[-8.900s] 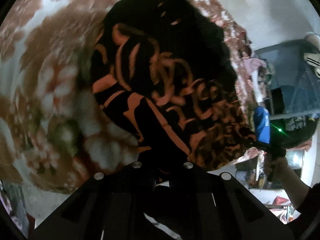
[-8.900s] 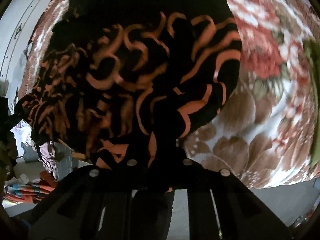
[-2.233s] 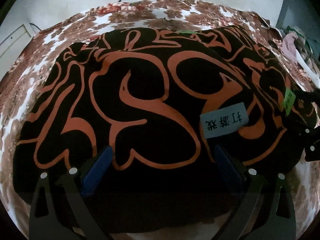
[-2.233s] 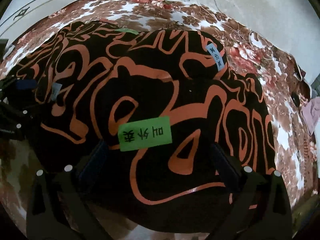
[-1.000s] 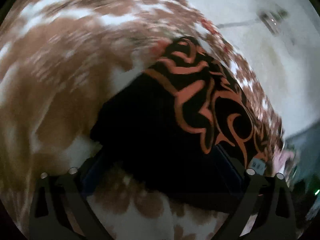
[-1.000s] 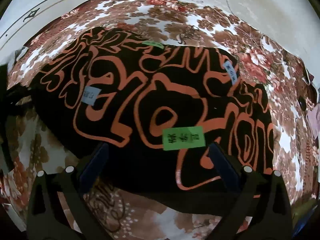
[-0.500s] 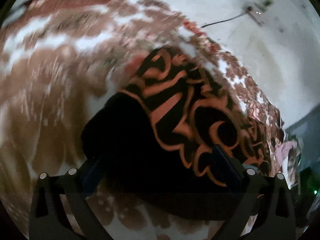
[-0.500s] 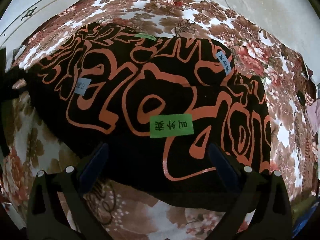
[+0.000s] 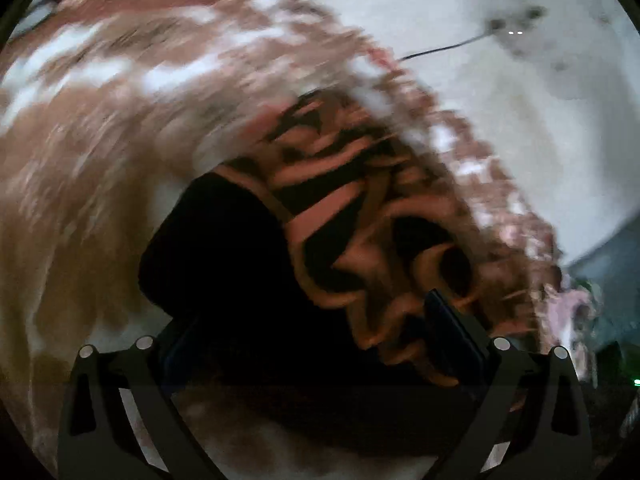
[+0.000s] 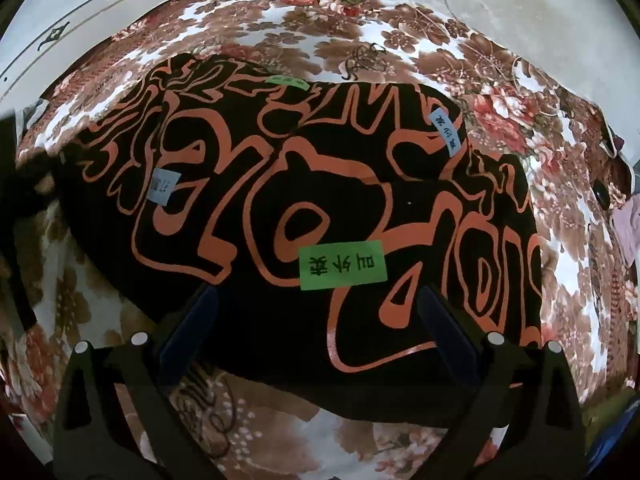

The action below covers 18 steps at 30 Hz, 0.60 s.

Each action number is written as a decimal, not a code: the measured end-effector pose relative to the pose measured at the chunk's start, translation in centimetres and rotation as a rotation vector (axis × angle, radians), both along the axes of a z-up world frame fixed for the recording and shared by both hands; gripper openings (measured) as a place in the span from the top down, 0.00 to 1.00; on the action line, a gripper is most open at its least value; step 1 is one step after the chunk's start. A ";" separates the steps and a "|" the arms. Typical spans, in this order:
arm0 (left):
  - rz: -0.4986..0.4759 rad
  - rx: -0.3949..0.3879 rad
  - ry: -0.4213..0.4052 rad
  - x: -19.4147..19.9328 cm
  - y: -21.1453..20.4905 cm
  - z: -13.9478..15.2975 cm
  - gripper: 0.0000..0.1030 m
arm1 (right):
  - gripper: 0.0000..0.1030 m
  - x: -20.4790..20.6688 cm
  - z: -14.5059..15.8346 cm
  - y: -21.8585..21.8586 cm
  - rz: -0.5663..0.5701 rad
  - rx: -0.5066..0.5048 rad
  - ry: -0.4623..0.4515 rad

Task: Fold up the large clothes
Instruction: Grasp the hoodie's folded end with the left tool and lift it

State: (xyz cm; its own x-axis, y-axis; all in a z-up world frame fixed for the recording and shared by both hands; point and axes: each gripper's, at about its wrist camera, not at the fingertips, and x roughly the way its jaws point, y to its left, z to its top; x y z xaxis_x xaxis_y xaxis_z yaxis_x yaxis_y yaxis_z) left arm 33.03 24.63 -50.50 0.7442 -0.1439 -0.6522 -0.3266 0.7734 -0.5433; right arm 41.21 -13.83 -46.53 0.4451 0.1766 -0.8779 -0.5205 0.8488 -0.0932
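The black-and-orange garment (image 10: 304,208) lies flat on the floral bedspread (image 10: 500,80), its near edge between both spread, empty pairs of fingers (image 10: 188,332); the left gripper (image 9: 316,332) has just widened.

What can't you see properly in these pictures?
- Left wrist view: the flowered bedspread is smeared by motion blur; its flowers cannot be made out.
- Right wrist view: the blue tag is too small to read.
- Right wrist view: the black-and-orange garment covers the bedspread beneath.

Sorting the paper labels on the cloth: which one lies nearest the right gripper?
The big green label, just ahead of the right gripper; the others lie farther up.
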 end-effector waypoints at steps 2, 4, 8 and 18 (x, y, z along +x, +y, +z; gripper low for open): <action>-0.021 0.003 -0.047 0.6 0.0 0.6 0.05 | 0.05 0.1 -0.2 0.0 -0.005 0.004 0.009; 0.054 -0.041 0.034 0.3 1.2 -1.6 0.05 | 0.05 0.2 -0.4 0.2 -0.013 0.010 0.024; 0.130 -0.054 0.089 -1.9 2.2 -3.5 0.12 | 0.05 0.6 0.0 0.9 -0.020 0.022 0.023; 0.105 -0.186 -0.054 1.6 2.1 -2.3 0.06 | 0.05 1.8 -0.1 2.7 -0.026 0.021 0.023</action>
